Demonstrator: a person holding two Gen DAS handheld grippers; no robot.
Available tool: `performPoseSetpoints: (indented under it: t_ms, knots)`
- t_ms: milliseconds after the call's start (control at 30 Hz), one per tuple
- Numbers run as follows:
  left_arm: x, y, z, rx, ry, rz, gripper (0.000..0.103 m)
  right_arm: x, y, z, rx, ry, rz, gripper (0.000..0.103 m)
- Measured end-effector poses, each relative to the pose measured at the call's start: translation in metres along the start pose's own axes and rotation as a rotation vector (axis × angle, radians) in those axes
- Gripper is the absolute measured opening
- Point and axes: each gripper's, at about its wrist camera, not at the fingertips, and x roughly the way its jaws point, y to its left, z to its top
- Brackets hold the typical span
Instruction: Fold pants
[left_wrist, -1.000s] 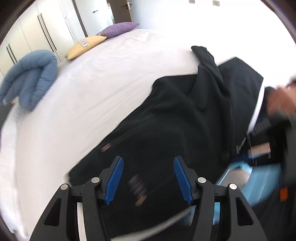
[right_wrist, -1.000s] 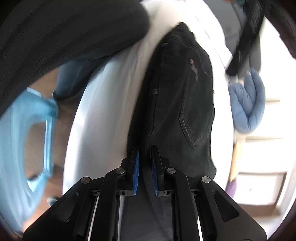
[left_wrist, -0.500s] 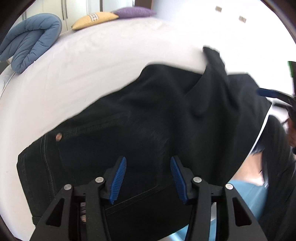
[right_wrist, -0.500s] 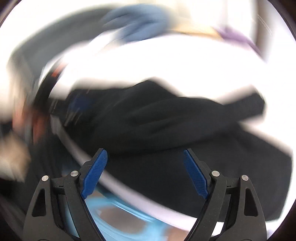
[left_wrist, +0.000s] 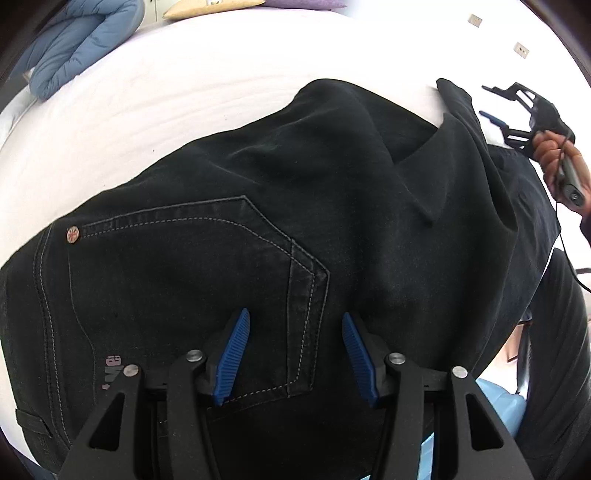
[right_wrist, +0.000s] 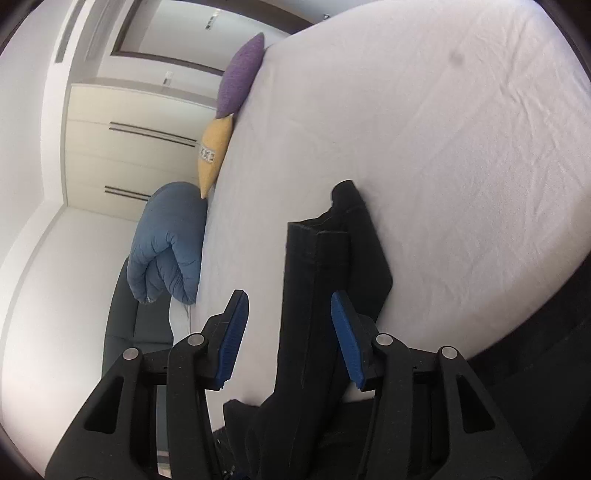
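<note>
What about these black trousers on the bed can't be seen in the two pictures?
- Waistband of the pants: left wrist view, cut off by the lower edge and hidden behind the left claw.
- Upper pants: right wrist view, behind the right claw; only leg ends show.
- Pink lettering: too small to read.

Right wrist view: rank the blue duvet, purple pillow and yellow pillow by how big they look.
1. Blue duvet, clearly largest, though also nearest the camera.
2. Purple pillow and yellow pillow look about alike; not ranked.
</note>
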Motion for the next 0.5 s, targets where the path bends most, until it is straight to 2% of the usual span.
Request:
performPoseSetpoints:
  t_ms: [200,267,300,333,433,500]
  knots:
    - [-0.006,0.007,-0.014,-0.01,-0.008,-0.008,0.055,0.026,-0.012,0.007,0.049,0.029,-0.028,0.045]
    - [-0.007,0.005,-0.014,-0.007,-0.008,-0.002,0.055,0.029,-0.01,0.005,0.054,0.034,-0.021,0.045]
    - [0.004,-0.007,-0.003,-0.007,-0.007,-0.001,0.055,0.031,-0.009,0.008,0.055,0.038,-0.015,0.045]
    - [0.003,-0.007,-0.003,-0.008,-0.009,-0.002,0.055,0.039,-0.003,-0.01,0.055,0.04,-0.011,0.045]
    - [0.005,-0.009,-0.002,-0.013,-0.016,-0.006,0.055,0.049,0.001,-0.011,0.068,0.059,0.022,0.031]
    - [0.005,-0.009,-0.002,-0.014,-0.019,-0.004,0.055,0.04,0.002,-0.025,0.053,0.054,0.028,0.023]
